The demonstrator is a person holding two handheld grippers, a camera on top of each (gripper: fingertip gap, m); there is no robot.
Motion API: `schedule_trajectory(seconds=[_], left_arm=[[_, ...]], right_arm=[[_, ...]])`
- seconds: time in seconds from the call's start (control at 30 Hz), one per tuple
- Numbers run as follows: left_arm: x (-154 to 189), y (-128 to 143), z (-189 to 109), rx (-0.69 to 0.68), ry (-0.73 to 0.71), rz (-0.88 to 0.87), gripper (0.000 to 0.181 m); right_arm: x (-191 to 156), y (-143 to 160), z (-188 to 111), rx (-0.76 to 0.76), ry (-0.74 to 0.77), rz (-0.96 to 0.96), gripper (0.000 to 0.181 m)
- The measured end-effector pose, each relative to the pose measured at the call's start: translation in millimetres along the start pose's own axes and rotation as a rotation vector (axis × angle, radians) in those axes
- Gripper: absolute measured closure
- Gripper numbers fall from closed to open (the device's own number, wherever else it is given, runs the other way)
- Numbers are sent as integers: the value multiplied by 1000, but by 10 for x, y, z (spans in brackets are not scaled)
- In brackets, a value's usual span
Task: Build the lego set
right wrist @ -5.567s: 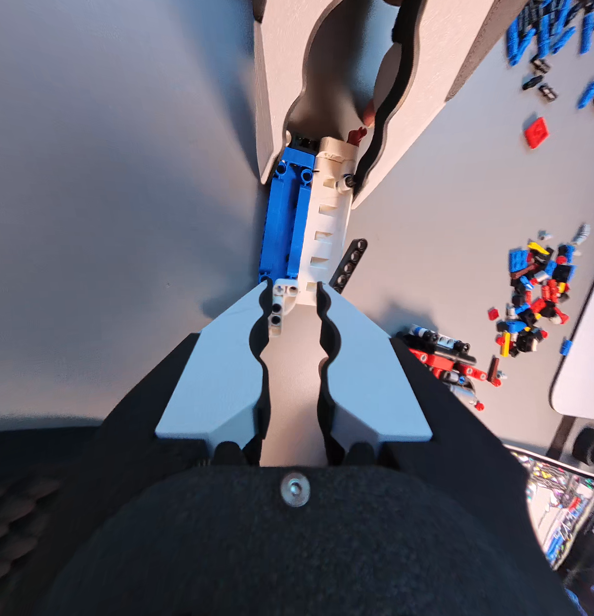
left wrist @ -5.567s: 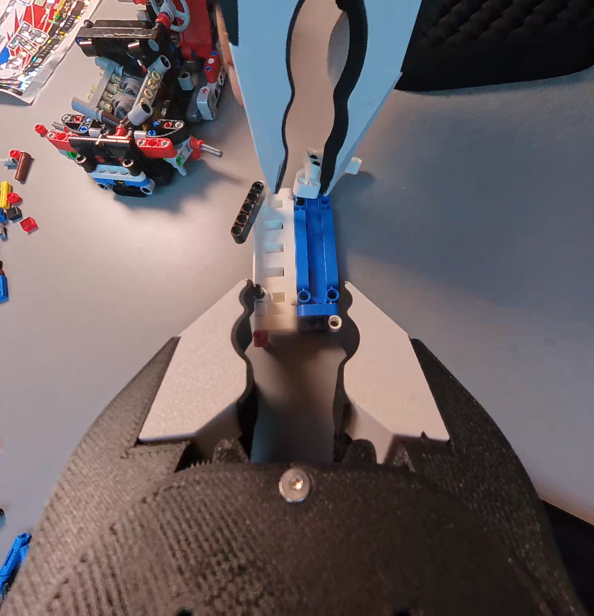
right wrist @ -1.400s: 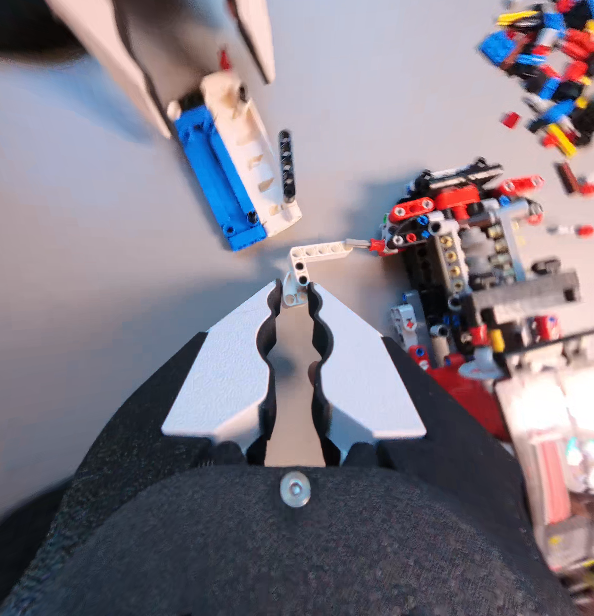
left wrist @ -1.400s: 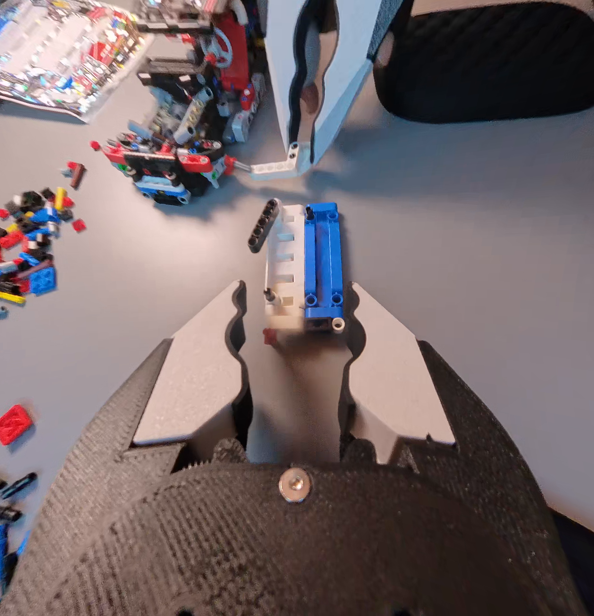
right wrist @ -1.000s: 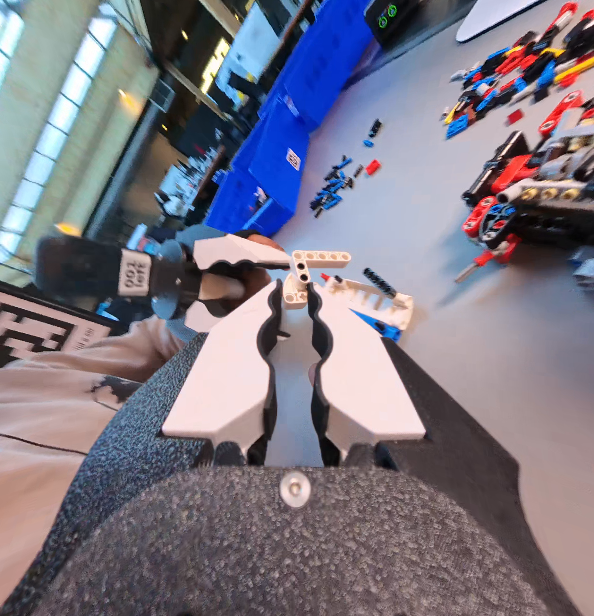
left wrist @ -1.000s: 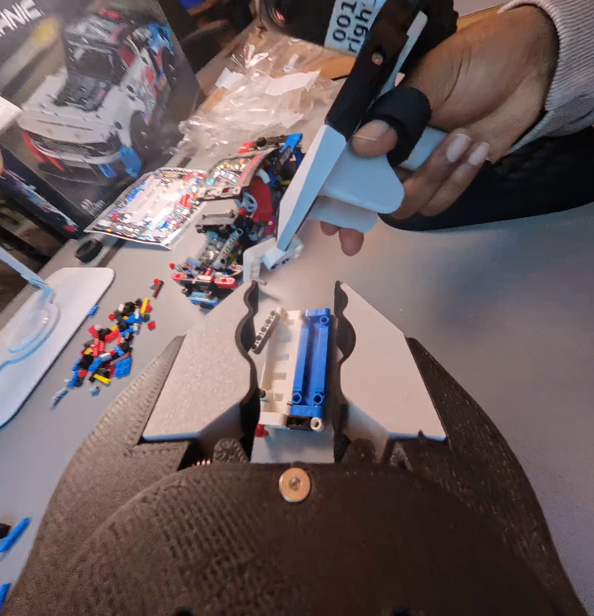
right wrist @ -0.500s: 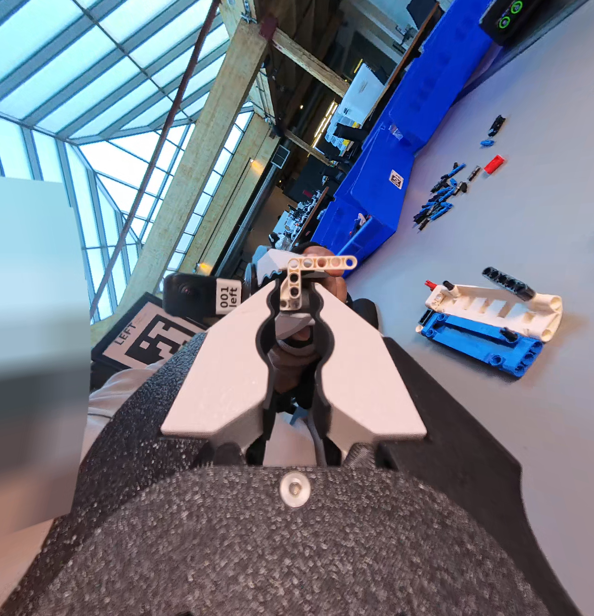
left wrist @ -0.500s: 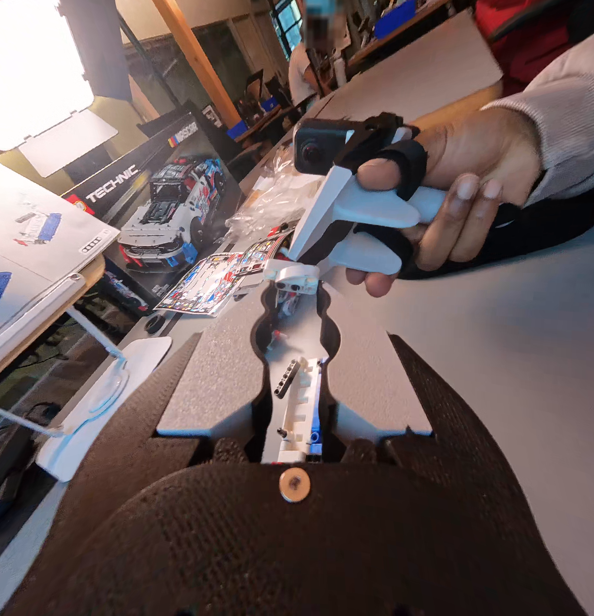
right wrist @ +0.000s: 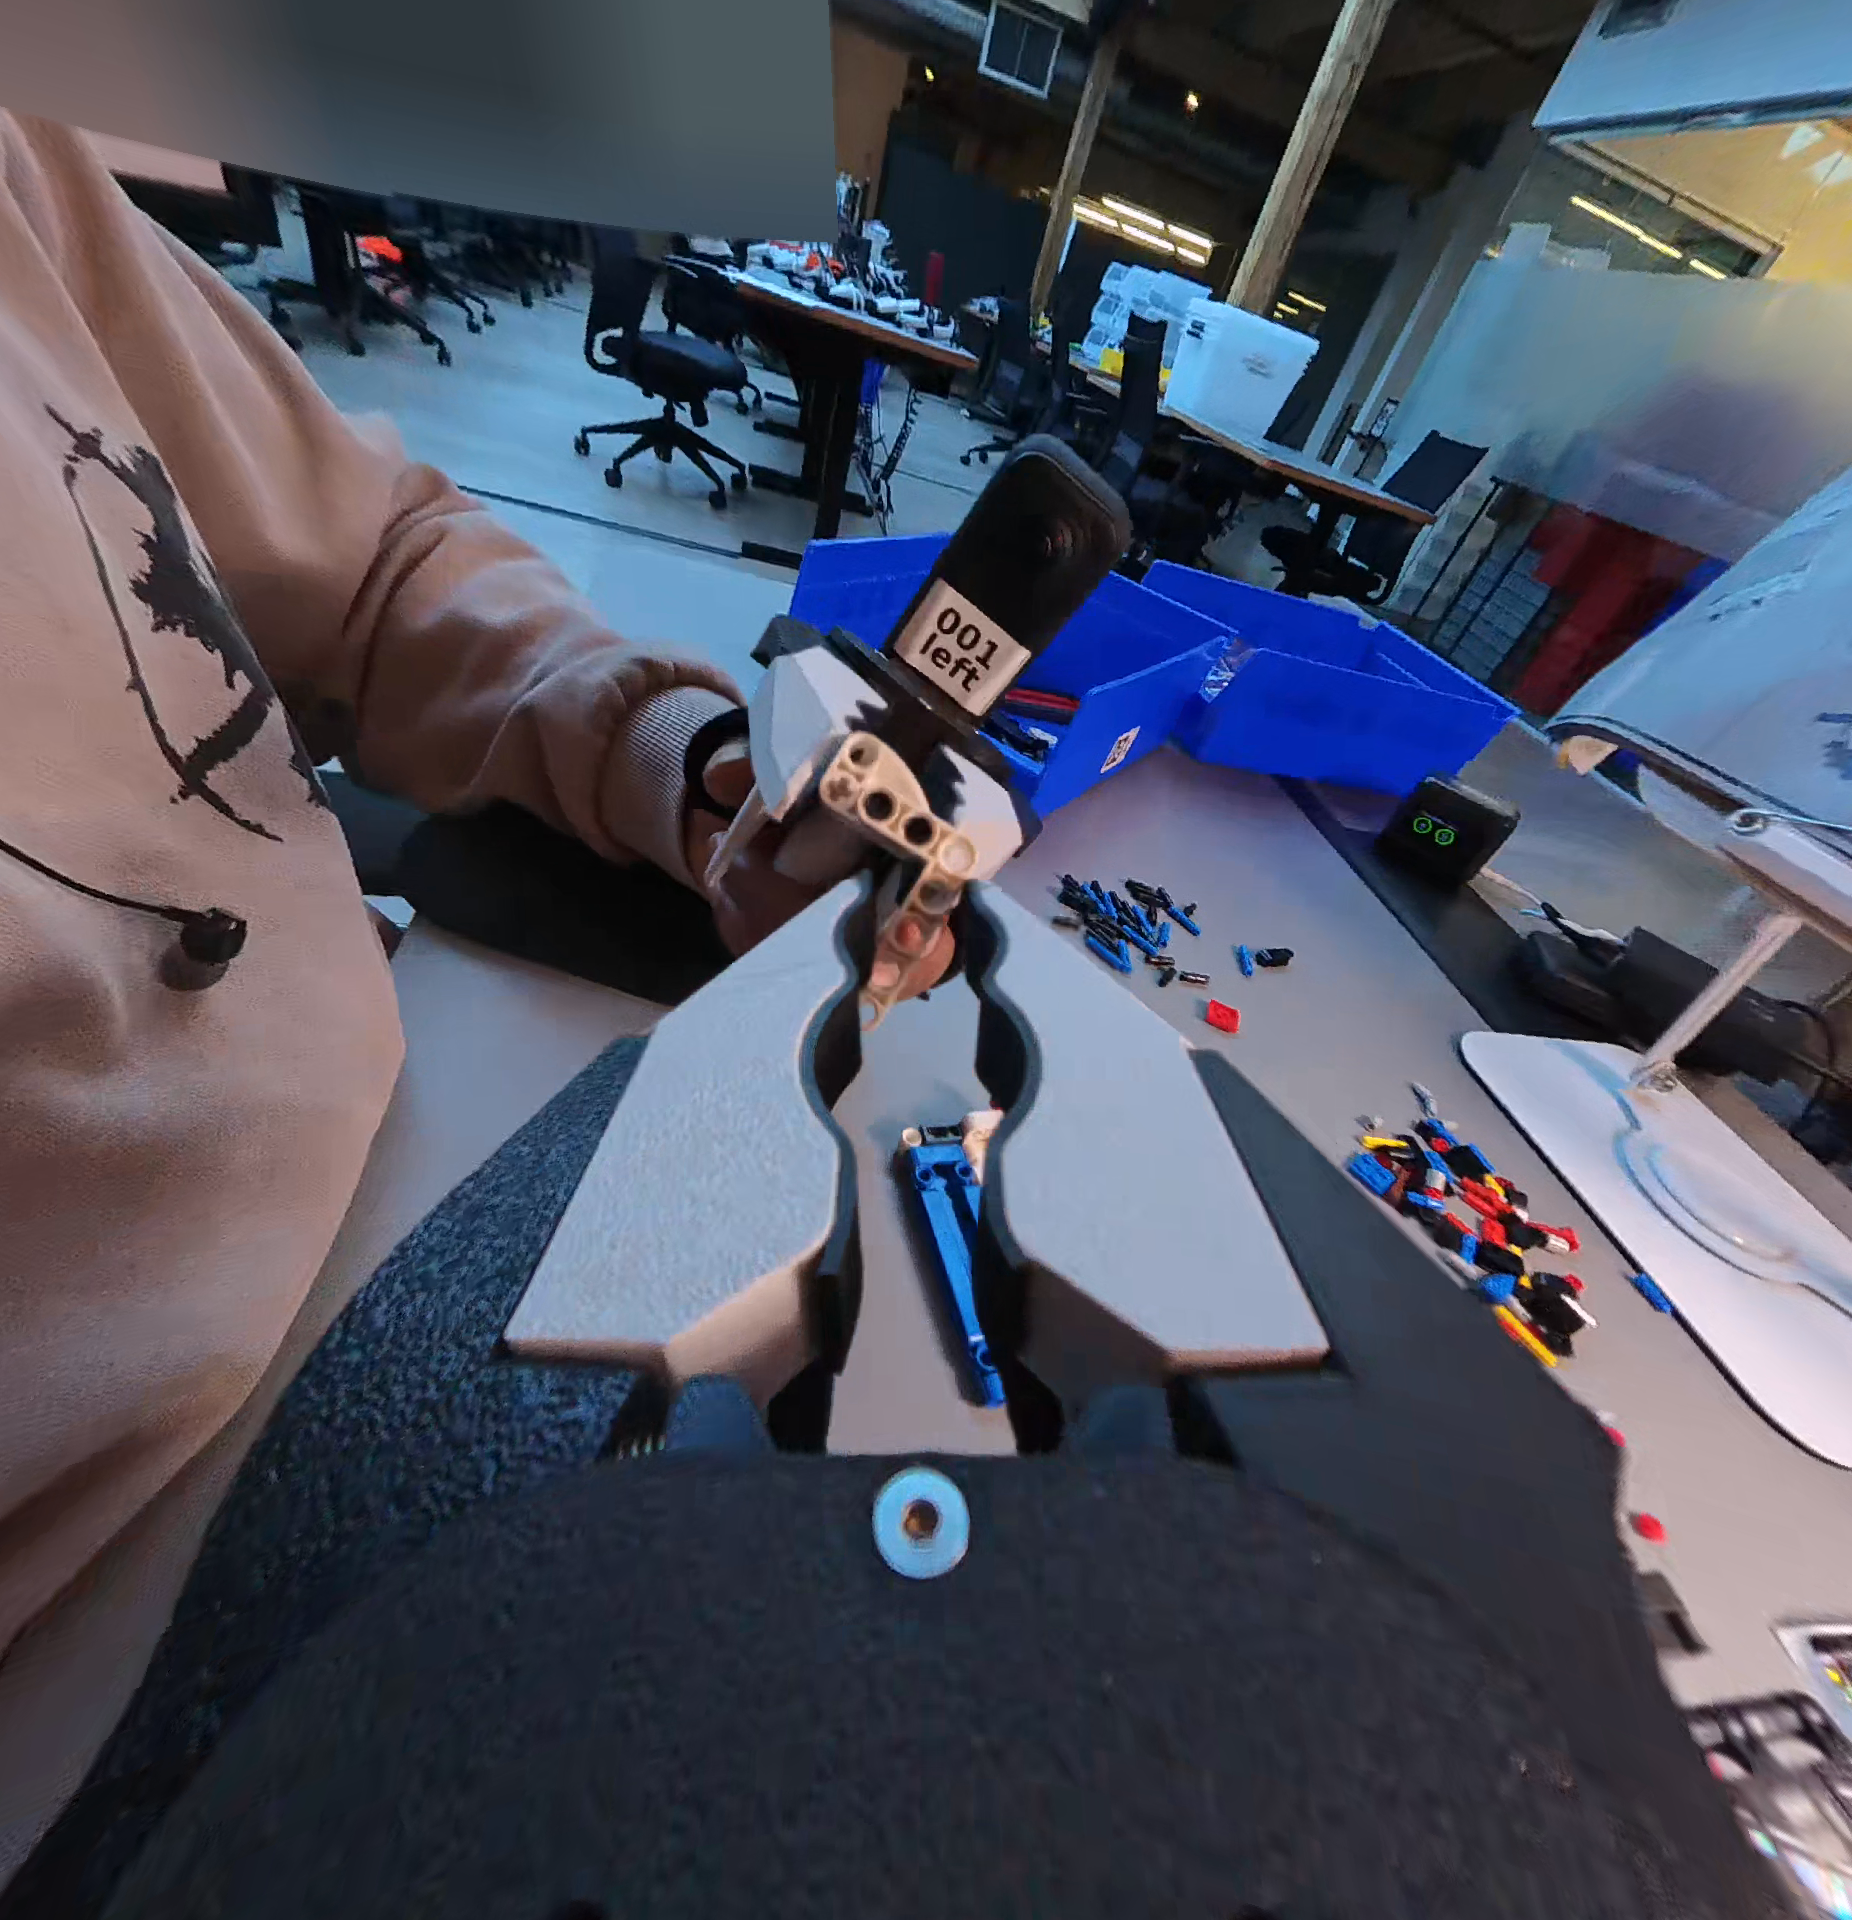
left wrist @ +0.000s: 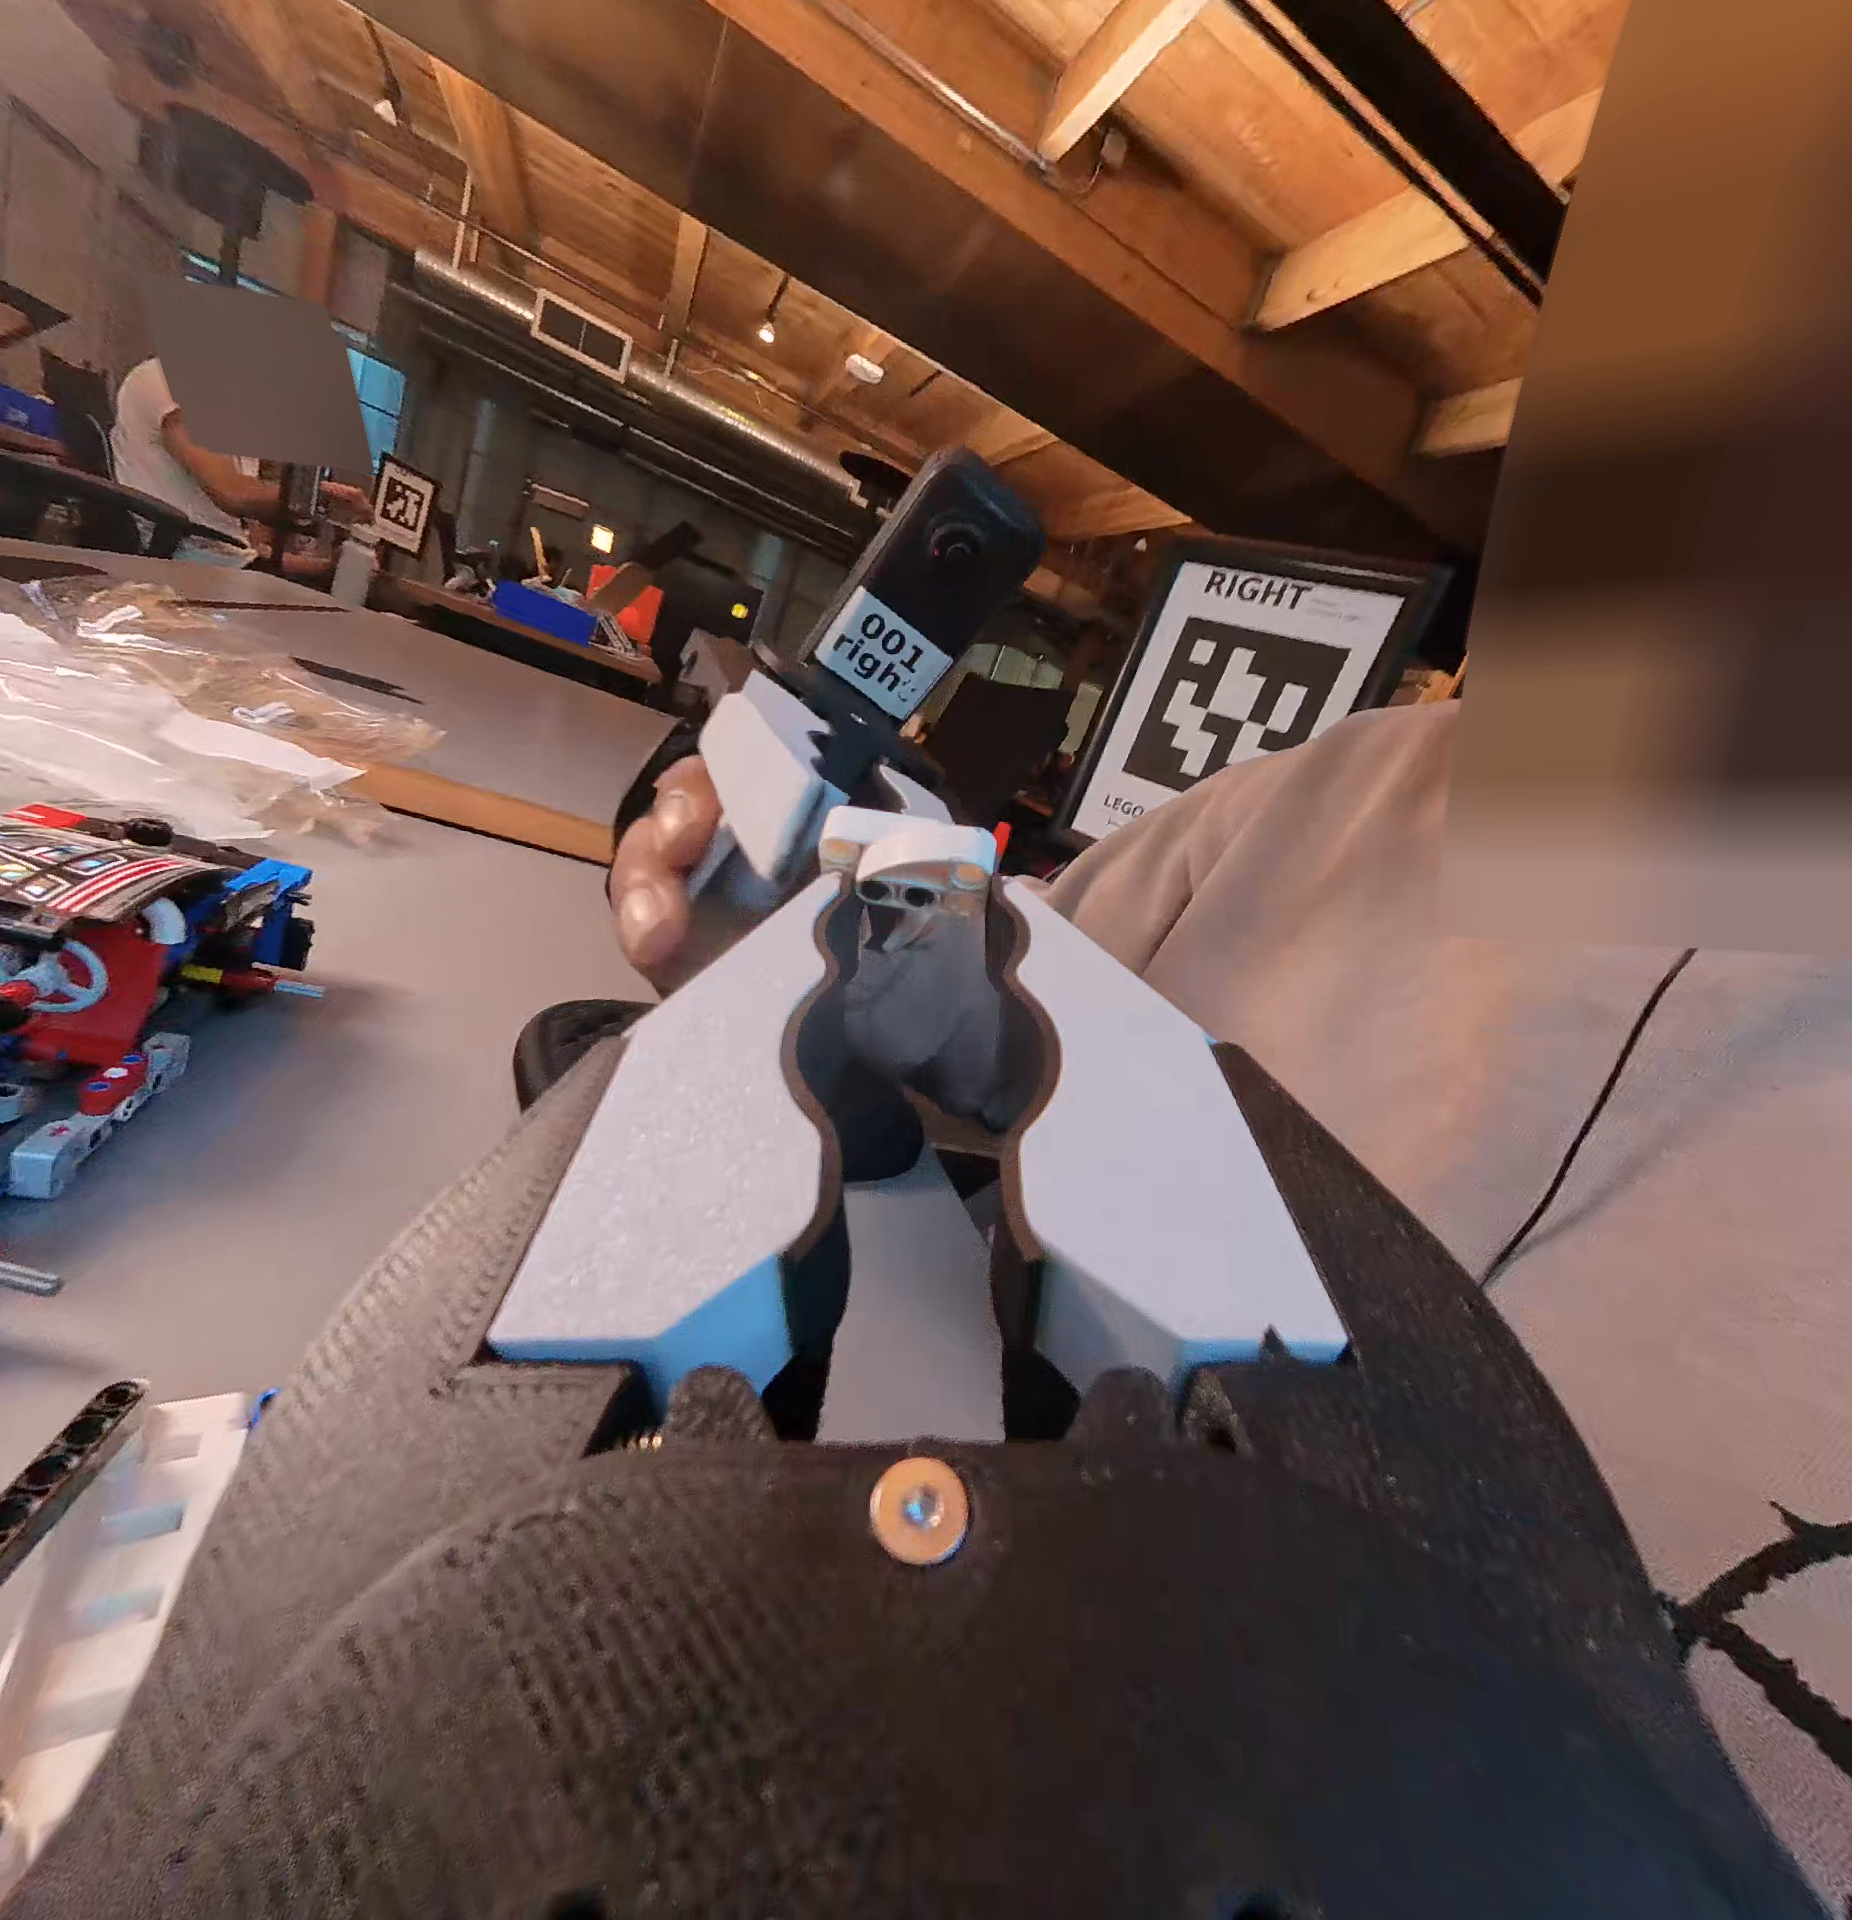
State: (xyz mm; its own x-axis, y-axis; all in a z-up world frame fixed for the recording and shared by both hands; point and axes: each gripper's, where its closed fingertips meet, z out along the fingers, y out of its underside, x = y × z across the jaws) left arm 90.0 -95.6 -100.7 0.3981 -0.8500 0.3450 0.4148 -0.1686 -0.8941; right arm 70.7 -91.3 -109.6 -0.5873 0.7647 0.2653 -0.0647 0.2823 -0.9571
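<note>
My right gripper (right wrist: pixel 920 899) is shut on the short arm of a white L-shaped beam (right wrist: pixel 896 816) and holds it in the air above the table. My left gripper (left wrist: pixel 917 894) faces it, jaws narrowed, with the beam (left wrist: pixel 917 857) right at its fingertips. I cannot tell whether it grips the beam. The blue and white panel assembly (right wrist: pixel 948 1247) lies on the grey table below. In the left wrist view it shows at the lower left (left wrist: pixel 101 1507) with a black beam (left wrist: pixel 49 1475) beside it.
The partly built car chassis (left wrist: pixel 70 987) stands at the left under a sticker sheet (left wrist: pixel 60 862). A pile of loose pieces (right wrist: pixel 1473 1226), blue pins (right wrist: pixel 1119 920), blue bins (right wrist: pixel 1317 696) and a white stand base (right wrist: pixel 1680 1195) are on the table. The person's sleeve (right wrist: pixel 548 675) is close.
Both grippers have lifted off the table and turned to face each other. The left gripper left the panel assembly on the table and narrowed. The right still holds the L-shaped beam.
</note>
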Motion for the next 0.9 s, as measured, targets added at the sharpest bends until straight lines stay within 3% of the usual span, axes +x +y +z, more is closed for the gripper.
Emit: schedule_trajectory(seconds=[0.1, 0.27, 0.47, 0.73, 0.9], left_arm=[[-43, -6, 1, -25, -57, 65, 160], [-153, -27, 59, -186, -298, 426, 159], [-200, -128, 75, -280, -449, 725, 160], [-282, -79, -14, -352, -542, 853, 163], [-573, 23, -188, -517, -663, 955, 166]], right_arm=[[52, -5, 9, 40, 15, 20, 171], [170, -62, -96, 186, 76, 31, 176], [257, -62, -142, 223, 103, 69, 176], [307, 62, -78, 170, 135, 70, 176], [488, 375, -8, -54, 241, 92, 176]])
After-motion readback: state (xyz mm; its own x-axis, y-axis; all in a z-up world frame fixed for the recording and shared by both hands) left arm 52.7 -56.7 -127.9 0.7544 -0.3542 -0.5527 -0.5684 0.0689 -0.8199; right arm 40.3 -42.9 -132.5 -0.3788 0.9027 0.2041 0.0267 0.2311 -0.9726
